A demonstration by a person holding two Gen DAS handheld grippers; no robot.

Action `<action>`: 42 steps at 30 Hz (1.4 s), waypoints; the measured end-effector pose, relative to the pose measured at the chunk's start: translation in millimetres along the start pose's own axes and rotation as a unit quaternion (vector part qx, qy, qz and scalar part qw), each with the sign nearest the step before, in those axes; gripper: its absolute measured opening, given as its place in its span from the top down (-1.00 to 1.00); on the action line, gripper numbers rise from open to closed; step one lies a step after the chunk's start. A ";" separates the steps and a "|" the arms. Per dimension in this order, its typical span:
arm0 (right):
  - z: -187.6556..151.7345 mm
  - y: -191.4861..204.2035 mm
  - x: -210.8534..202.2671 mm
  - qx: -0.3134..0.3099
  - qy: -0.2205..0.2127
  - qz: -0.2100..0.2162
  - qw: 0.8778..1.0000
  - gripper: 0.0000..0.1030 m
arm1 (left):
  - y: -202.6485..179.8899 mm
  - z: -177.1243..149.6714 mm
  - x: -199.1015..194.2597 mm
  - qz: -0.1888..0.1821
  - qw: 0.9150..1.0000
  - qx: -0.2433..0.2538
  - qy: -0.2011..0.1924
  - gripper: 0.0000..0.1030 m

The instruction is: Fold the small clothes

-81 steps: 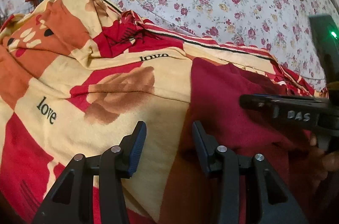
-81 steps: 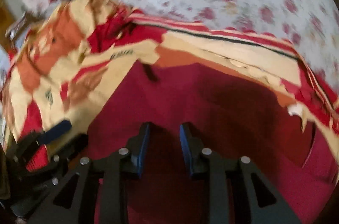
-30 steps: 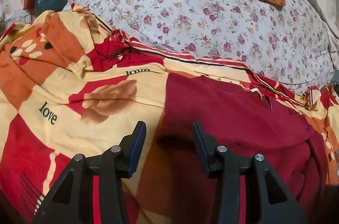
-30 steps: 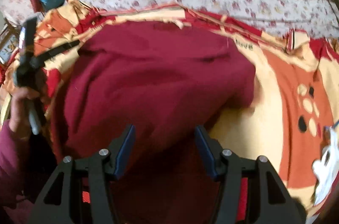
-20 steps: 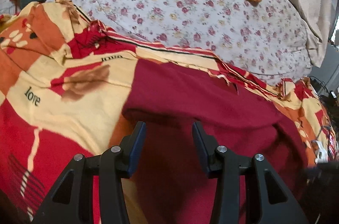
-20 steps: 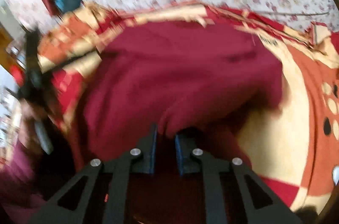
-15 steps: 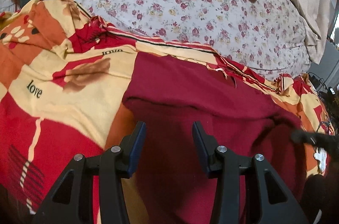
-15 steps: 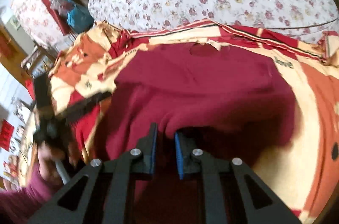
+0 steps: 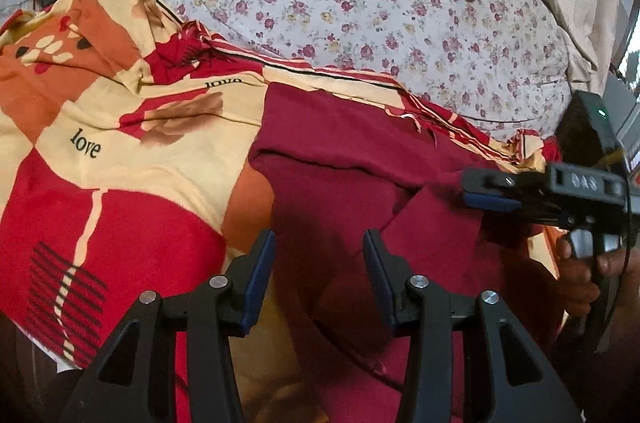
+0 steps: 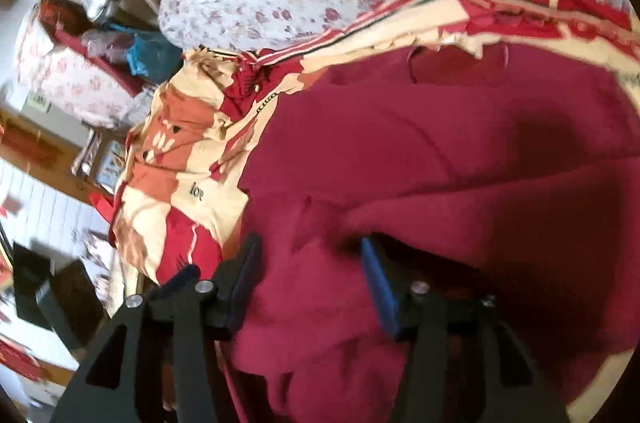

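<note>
Left wrist view: maroon garment lies on the patterned blanket, toward its right edge, just short of the floral mattress. Right side flap looks folded inward over the body, so roughly one fold done; far edge looks doubled, hard to confirm. Left gripper hovers over the near left edge, jaws part open, nothing between them. Right gripper jaws have just been opening: cloth bunched between them, pads not pressing. Left: remaining folds, squaring up.
</note>
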State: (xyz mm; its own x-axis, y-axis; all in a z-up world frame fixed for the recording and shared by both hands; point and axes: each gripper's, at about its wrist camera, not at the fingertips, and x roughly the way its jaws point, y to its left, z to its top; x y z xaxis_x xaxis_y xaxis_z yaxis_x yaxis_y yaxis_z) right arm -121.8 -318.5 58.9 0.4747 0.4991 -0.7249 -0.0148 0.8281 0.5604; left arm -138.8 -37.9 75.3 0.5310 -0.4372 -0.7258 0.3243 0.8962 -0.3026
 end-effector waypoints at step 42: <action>-50.6 -61.1 -117.2 0.023 -0.073 -0.086 0.993 -0.32 | -88.0 56.8 -43.3 -0.070 0.983 0.166 0.038 1.00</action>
State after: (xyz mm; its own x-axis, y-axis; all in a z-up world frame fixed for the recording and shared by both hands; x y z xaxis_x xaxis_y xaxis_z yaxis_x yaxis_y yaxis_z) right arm -221.1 -414.7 89.4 0.5892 0.3053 -0.7481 0.1164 0.8841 0.4525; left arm -145.9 -102.1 168.4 0.4068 -0.5363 -0.7395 0.6349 0.7480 -0.1932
